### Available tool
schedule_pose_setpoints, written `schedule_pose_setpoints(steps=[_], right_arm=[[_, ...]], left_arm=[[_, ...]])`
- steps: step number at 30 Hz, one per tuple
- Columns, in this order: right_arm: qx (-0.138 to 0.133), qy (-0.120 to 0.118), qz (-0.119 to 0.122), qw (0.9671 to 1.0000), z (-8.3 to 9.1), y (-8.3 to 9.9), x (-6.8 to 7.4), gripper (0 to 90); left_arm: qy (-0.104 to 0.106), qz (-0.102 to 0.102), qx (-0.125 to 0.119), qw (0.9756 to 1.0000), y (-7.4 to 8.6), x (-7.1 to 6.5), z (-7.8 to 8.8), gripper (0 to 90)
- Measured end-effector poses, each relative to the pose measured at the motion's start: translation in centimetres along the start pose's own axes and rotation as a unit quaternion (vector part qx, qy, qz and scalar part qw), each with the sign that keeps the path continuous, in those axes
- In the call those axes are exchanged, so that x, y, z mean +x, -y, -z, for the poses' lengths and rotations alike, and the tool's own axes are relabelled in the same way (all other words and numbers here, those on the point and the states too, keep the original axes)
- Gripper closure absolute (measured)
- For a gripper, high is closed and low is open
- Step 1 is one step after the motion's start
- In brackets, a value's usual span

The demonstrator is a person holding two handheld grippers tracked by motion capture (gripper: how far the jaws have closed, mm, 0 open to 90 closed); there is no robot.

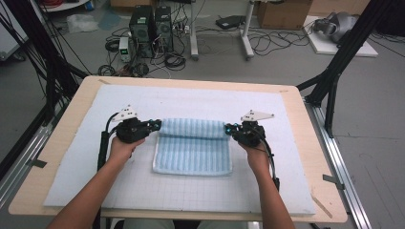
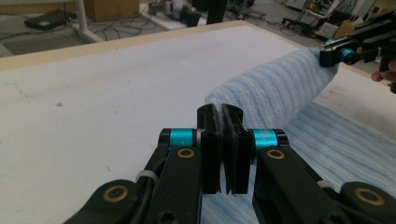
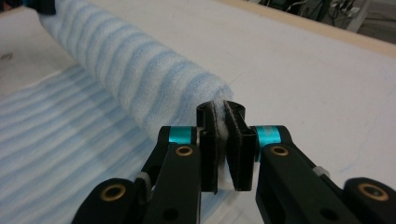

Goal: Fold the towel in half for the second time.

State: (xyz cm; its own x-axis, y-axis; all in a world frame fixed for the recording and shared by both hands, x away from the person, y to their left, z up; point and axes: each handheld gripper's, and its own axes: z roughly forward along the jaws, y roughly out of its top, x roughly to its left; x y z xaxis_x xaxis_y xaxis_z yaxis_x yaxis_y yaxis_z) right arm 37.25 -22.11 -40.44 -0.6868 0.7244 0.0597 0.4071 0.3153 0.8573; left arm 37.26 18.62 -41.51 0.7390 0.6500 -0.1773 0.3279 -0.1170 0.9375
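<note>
Work in hand: folding a light blue striped towel on the white padded mat, judged from the raised far part curving over the flat near part

Towel: near the middle of the mat, between the two hands; the near part lies flat, the far edge is lifted into a rounded hump that runs from one gripper to the other

Left gripper: jaws pressed together on the left end of the lifted edge; in the left gripper view a thin sliver of towel cloth shows pinched between the black pads

Right gripper: also clamped, on the right end of the same edge, with white-blue cloth squeezed between its pads in the right gripper view

Why both ends: a grip at each end keeps the edge stretched straight, so the fold should land square rather than sagging in the middle (a one-sided grip would likely let the free end droop)

Why level: both grippers sit at about the same distance across the table, keeping the hump parallel to the towel's near edge

Table: wooden rim shows around the mat; computer towers and cables lie on the floor beyond

Likely next: carry the edge on toward the person and lay it down, my guess only
</note>
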Motion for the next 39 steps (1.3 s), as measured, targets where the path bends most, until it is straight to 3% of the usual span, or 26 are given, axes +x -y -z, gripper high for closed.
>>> schedule_pose_setpoints(steps=[1,3,16,18,30,36,39], right_arm=[[-0.014,0.004,0.009,0.9998,0.3,0.2,0.4,84.7],[-0.017,0.002,0.011,0.9998,0.9,0.6,1.1,84.8],[-0.016,0.003,0.012,0.9998,3.0,3.0,3.8,84.6],[-0.016,0.006,0.019,0.9997,3.1,3.6,4.2,84.7],[-0.016,0.010,0.008,0.9998,4.8,6.2,6.3,84.6],[-0.008,0.006,0.014,0.9998,5.3,6.8,7.0,84.5],[0.001,0.000,0.005,1.0000,5.5,6.8,7.3,82.5]], left_arm=[[0.001,-0.002,-0.002,1.0000,0.2,-0.3,0.3,85.9],[0.007,0.000,-0.007,1.0000,0.6,-0.7,0.7,85.9],[0.020,0.003,-0.005,0.9998,3.2,-2.9,2.8,85.8],[0.023,0.001,-0.001,0.9997,3.6,-3.3,3.1,85.8],[0.031,-0.012,0.024,0.9992,5.5,-5.2,4.3,85.7],[0.038,-0.012,0.042,0.9983,5.8,-5.4,4.7,85.7],[0.030,0.004,0.039,0.9988,5.8,-5.2,5.0,81.6]])
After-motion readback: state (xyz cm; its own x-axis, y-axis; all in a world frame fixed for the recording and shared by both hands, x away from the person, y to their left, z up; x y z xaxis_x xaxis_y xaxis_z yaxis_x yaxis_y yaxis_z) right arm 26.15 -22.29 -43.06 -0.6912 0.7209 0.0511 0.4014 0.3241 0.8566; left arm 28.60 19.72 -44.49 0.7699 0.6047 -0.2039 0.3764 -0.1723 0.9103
